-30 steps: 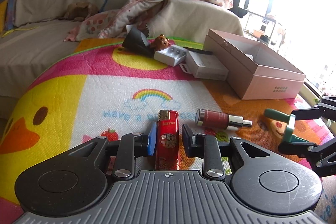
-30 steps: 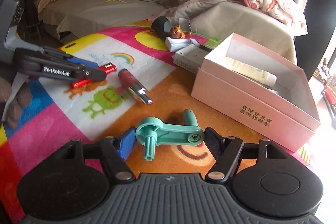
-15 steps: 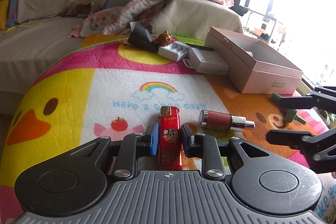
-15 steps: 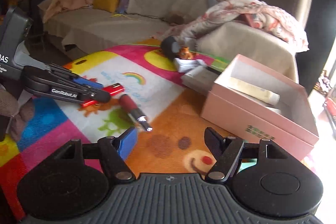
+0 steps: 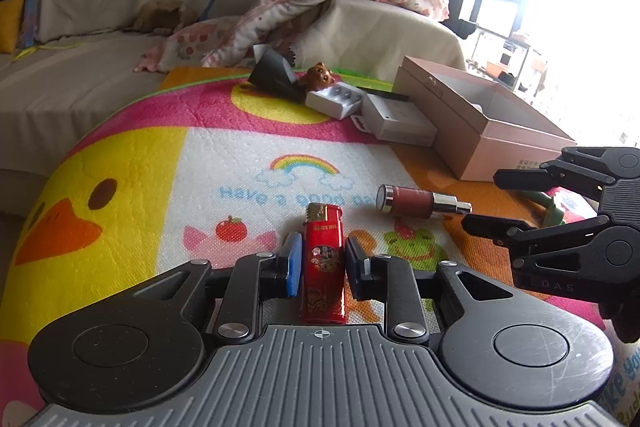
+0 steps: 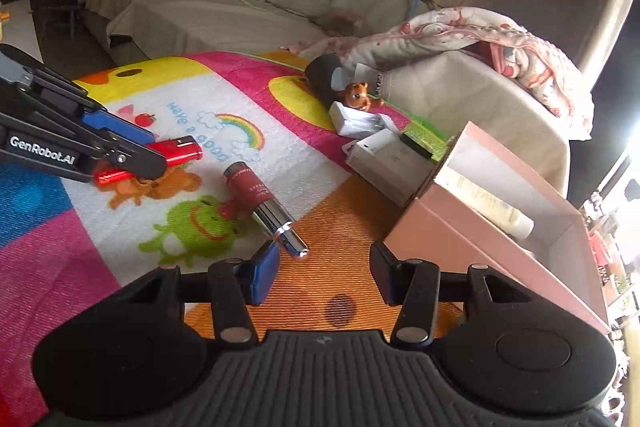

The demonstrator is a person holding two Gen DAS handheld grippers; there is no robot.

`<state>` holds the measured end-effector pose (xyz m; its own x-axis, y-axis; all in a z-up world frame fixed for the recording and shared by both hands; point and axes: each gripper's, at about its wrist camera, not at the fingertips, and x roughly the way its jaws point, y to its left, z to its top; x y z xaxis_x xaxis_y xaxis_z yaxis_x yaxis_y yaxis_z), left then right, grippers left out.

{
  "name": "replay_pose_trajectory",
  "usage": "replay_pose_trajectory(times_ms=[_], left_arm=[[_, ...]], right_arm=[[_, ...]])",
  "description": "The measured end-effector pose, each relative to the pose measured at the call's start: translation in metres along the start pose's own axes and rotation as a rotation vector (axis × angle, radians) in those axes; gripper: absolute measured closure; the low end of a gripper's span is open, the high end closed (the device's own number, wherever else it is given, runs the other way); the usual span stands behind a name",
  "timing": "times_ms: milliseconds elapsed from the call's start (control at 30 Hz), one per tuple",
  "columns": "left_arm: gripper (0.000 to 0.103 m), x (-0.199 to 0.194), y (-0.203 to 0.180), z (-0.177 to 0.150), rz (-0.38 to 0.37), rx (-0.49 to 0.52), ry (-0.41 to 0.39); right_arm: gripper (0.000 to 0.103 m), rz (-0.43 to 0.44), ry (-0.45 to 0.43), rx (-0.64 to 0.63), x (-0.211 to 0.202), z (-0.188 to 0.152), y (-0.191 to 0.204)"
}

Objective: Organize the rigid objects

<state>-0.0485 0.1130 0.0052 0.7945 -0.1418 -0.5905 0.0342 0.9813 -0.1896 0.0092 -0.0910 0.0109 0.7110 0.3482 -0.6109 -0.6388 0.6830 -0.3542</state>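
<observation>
Comparing with a second back, the change lies mostly with the right gripper (image 6: 323, 277). The teal plastic crank-shaped part (image 5: 554, 205) that was framed between its jaws then is gone from the right wrist view; in the left wrist view it is seen on the mat, partly hidden under the right gripper's fingers, at about 3 o'clock. It was not picked up. The right jaws are closing with nothing between them, only bare orange mat. Just off the blue left pad, at about 10 o'clock of the jaw gap, lies the silver tip of the dark red cylindrical cosmetic tube (image 6: 262, 203).

The left gripper (image 5: 320, 265) is unchanged: its tongs are pressed onto the red plastic cigarette lighter (image 5: 323, 267), pinched at mid-body, its metal head pointing to 12 o'clock. Whether it is lifted clear of the cartoon-printed play mat (image 5: 132, 163) cannot be told.

The open pink cardboard box (image 6: 486, 239) sits at 2 o'clock of the right gripper, a cream tube already inside.

Judgement: the lighter is secured and ready for carrying to the box; the right gripper seems redirected toward the cosmetic tube, so the teal part remains to be sorted.
</observation>
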Motion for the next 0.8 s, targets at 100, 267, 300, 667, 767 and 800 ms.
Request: replay_pose_trajectory(times_ms=[100, 267, 300, 667, 767, 800], left_arm=[[0.076, -0.001, 0.004, 0.0, -0.013, -0.013, 0.004], [0.075, -0.004, 0.012, -0.001, -0.034, -0.057, 0.003], [0.075, -0.005, 0.011, -0.002, -0.031, -0.053, -0.001], [0.076, -0.006, 0.014, -0.004, -0.047, -0.084, -0.014], [0.076, -0.007, 0.014, -0.005, -0.049, -0.094, -0.016], [0.076, -0.007, 0.014, -0.005, -0.051, -0.109, -0.016]], right_arm=[[0.042, 0.03, 0.012, 0.098, -0.001, 0.001, -0.008], [0.032, 0.12, 0.053, 0.345, 0.006, 0.008, -0.014], [0.032, 0.121, 0.06, 0.366, 0.01, 0.01, -0.013], [0.039, 0.092, 0.031, 0.278, 0.058, 0.042, -0.001], [0.065, 0.127, 0.027, 0.221, 0.051, 0.042, 0.003], [0.071, 0.121, 0.025, 0.191, 0.047, 0.041, 0.005]])
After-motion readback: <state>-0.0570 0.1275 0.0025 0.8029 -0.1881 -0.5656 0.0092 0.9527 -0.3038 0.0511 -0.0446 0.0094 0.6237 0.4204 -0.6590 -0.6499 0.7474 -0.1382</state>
